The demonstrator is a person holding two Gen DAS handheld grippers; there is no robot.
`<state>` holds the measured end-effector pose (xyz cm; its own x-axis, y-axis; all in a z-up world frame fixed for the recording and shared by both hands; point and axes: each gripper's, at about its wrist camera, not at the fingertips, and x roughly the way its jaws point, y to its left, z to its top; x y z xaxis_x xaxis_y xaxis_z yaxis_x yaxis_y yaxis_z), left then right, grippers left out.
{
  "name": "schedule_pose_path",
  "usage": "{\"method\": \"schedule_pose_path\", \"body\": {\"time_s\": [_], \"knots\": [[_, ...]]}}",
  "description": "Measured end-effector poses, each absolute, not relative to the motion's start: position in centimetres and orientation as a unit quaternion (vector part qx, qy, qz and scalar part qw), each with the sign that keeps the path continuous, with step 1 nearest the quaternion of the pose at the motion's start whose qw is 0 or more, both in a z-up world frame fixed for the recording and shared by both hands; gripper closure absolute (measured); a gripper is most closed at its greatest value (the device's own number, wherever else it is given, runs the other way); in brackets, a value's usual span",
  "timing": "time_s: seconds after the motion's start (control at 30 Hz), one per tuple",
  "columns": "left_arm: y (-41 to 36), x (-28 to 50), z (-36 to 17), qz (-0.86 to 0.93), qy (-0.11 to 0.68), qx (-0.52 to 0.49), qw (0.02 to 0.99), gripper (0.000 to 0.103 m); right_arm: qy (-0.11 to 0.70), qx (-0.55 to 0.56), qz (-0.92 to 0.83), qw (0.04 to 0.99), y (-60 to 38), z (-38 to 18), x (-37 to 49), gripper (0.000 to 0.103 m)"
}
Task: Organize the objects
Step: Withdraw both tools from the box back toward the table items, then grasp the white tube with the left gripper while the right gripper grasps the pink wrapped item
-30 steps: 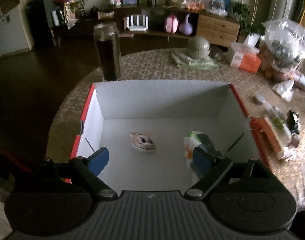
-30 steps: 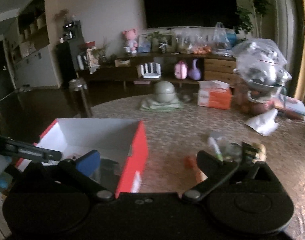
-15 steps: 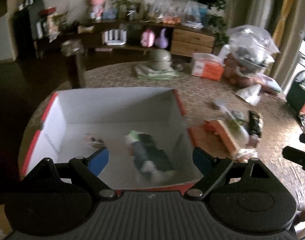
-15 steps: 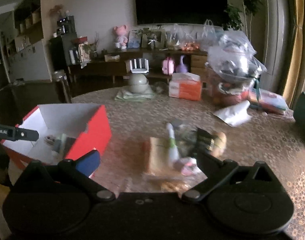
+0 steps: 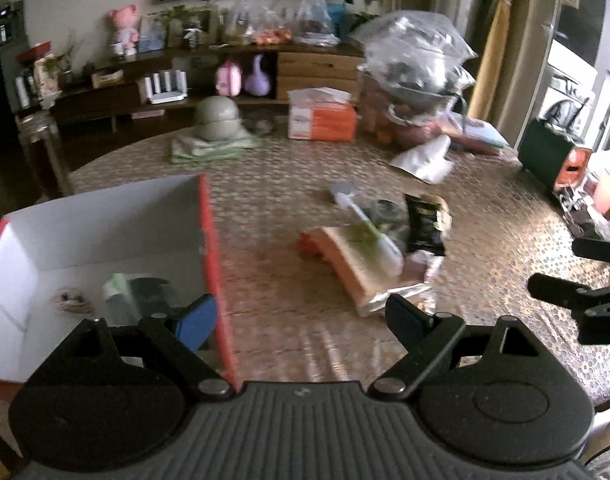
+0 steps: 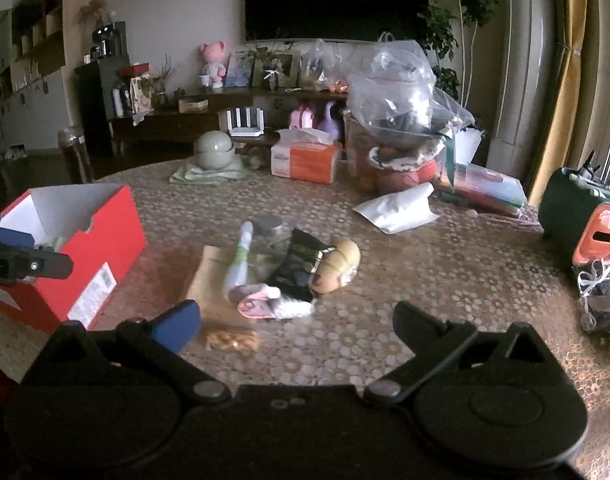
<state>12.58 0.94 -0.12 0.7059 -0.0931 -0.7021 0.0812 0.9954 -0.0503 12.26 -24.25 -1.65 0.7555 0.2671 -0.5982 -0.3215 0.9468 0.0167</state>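
A red box (image 5: 209, 240) (image 6: 105, 248) with a white inside stands at the left of the round table; a dark packet (image 5: 141, 296) and a small round item (image 5: 71, 298) lie in it. A heap of loose things sits mid-table: a tan pouch (image 5: 353, 260) (image 6: 213, 276), a white tube (image 6: 241, 260), a black packet (image 5: 423, 224) (image 6: 301, 268), a small jar (image 6: 273, 232). My left gripper (image 5: 301, 318) is open and empty over the box's right wall. My right gripper (image 6: 295, 324) is open and empty, just short of the heap.
An orange tissue box (image 6: 305, 160), a grey bowl on a green cloth (image 6: 215, 152), a full plastic bag (image 6: 397, 108), a white pouch (image 6: 397, 208) and a dark green case (image 6: 577, 208) crowd the table's far and right sides. A shelf unit stands behind.
The left gripper has swung right, from over the box's inside to its right wall. The right gripper has moved right and closer to the heap. Both stayed open.
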Motion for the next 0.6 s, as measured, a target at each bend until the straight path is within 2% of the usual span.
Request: {"method": "schedule_pose_path", "body": {"time_s": [0.37, 0.6], "knots": [[-3.4, 19.3, -1.6, -0.026, 0.402, 0.001, 0.915, 0.012, 0.329, -0.036, 0.169, 0.928, -25.1, -4.0, 14.0, 0.001], [-3.4, 25.9, -3.1, -0.011, 0.451, -0.043, 0.891, 0.012, 0.328, -0.057, 0.196, 0.922, -23.1, -5.4, 15.0, 0.005]]}}
